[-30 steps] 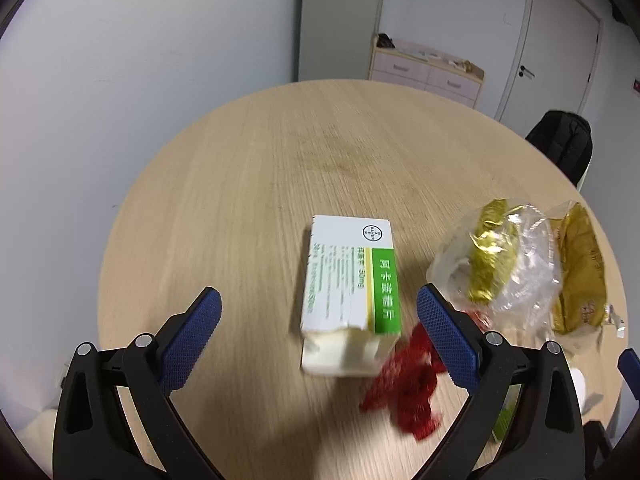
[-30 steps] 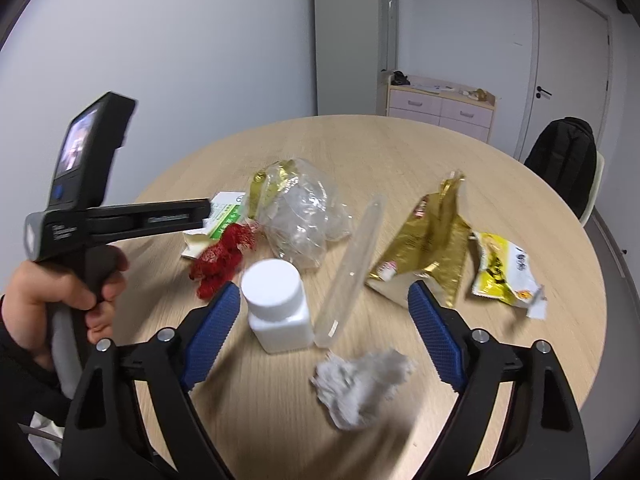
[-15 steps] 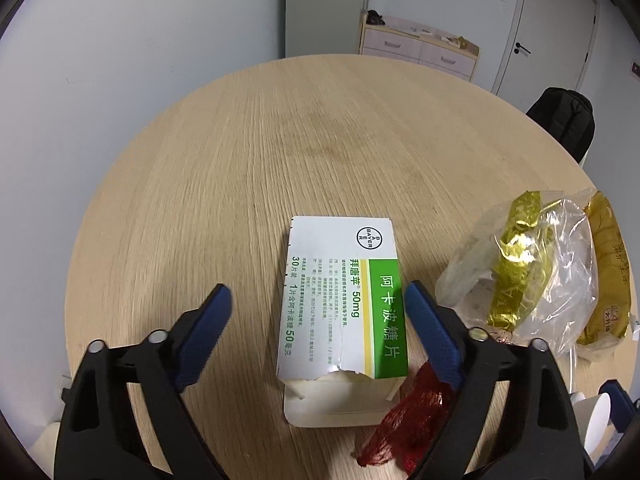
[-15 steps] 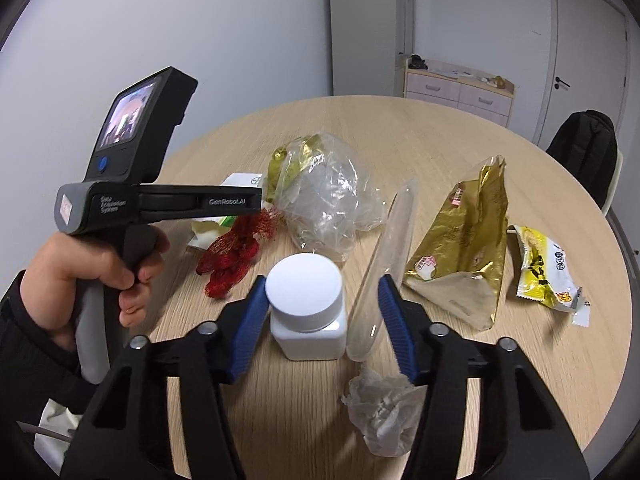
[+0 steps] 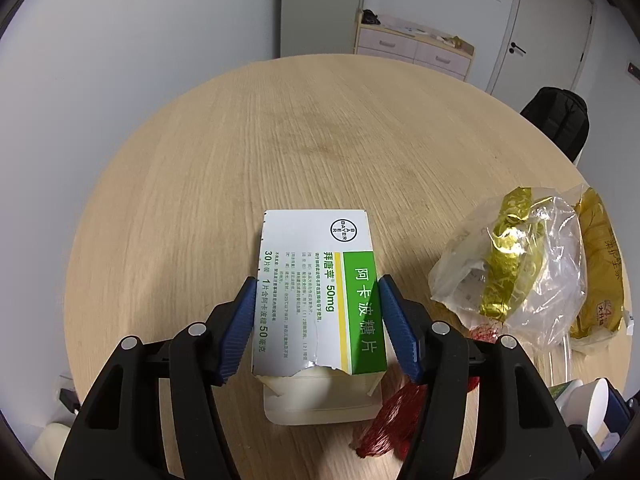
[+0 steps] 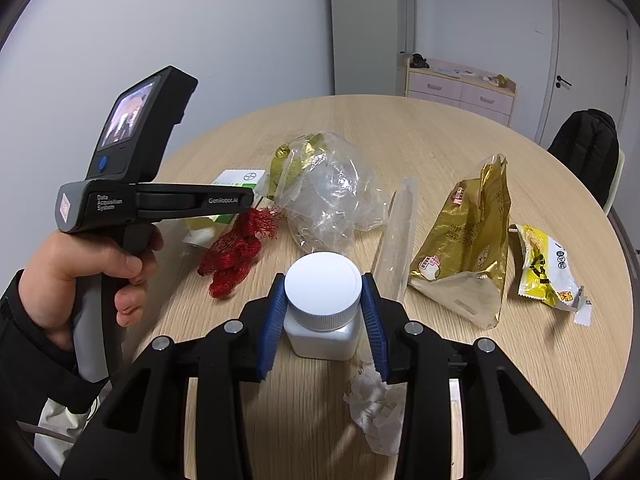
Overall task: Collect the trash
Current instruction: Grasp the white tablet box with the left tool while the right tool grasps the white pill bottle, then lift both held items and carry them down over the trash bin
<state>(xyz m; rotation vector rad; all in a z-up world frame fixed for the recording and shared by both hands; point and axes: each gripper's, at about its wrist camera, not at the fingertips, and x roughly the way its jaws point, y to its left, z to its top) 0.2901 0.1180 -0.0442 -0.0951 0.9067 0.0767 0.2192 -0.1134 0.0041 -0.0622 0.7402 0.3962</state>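
A white and green medicine box, torn open at its near end, lies on the round wooden table. My left gripper is shut on the box, with a blue pad against each long side. A white pill bottle with a round cap stands near the front of the table. My right gripper is shut on the bottle, its pads pressing the cap's sides. The box also shows in the right wrist view, behind the left gripper's body.
A red mesh net, a clear plastic bag with gold foil, a clear tube, a gold pouch, a yellow wrapper and a crumpled tissue lie around. A black chair stands at the far right.
Both grippers moved forward and closed: the left on the medicine box, the right on the white pill bottle. A second ago both were wide open.
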